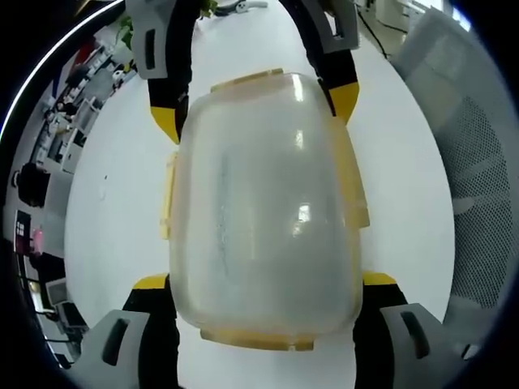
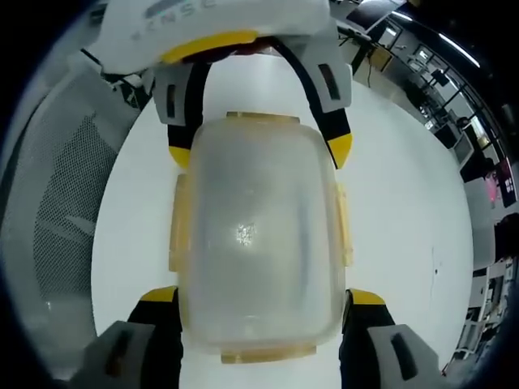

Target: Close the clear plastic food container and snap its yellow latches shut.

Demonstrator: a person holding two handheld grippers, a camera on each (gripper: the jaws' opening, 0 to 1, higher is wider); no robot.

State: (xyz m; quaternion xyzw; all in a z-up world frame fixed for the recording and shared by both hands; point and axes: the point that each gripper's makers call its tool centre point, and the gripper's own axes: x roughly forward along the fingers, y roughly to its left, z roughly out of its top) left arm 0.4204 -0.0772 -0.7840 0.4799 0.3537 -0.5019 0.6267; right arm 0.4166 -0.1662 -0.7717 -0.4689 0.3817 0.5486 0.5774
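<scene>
The clear plastic food container (image 1: 259,211) lies on the white table (image 1: 122,211) with its lid on top. Yellow latches (image 1: 168,194) line its edges and ends. My left gripper (image 1: 263,281) straddles the near end in the left gripper view, its yellow fingertips (image 1: 150,282) pressed against both side walls. My right gripper (image 1: 255,109) comes in from the top of that view and clamps the far end the same way. In the right gripper view the container (image 2: 255,235) sits between my right gripper (image 2: 263,296) below and my left gripper (image 2: 259,152) above.
A grey mesh chair (image 1: 478,162) stands just past the table edge, also seen as the chair (image 2: 57,203) in the right gripper view. Office desks and equipment (image 1: 57,138) lie beyond the table on the other side.
</scene>
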